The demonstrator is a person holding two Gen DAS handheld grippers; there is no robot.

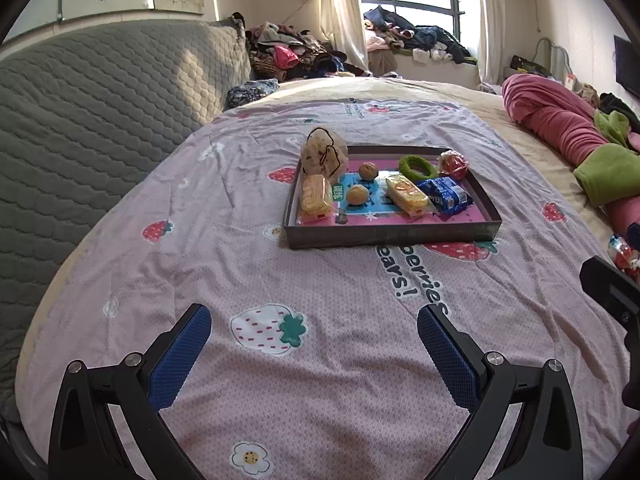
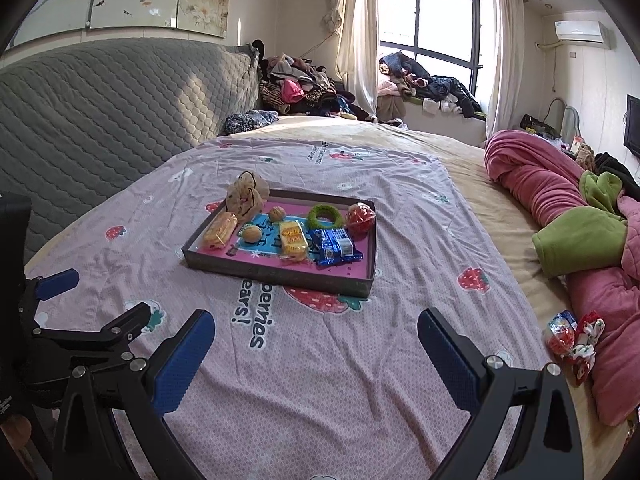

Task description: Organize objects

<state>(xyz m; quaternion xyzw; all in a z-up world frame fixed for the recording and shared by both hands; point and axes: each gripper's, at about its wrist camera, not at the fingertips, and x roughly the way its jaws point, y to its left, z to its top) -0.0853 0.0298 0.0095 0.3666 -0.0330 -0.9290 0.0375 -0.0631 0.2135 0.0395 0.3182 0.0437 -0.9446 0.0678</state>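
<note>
Ahead of your left hand-held gripper [image 1: 314, 330] with its matt black frame and rough blue pads [image 1: 448, 360], a wrinkled cloth sheet [image 1: 240, 272], a dull cardboard-looking tray [image 1: 392, 234], a glossy blue plastic wrapper [image 1: 446, 194], a quilted grey headboard [image 1: 88, 120]

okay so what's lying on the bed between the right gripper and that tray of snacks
Nothing but bedsheet. In the right wrist view, the stretch from the open right gripper to the tray holds only the strawberry-print sheet, with its printed lettering.
</note>
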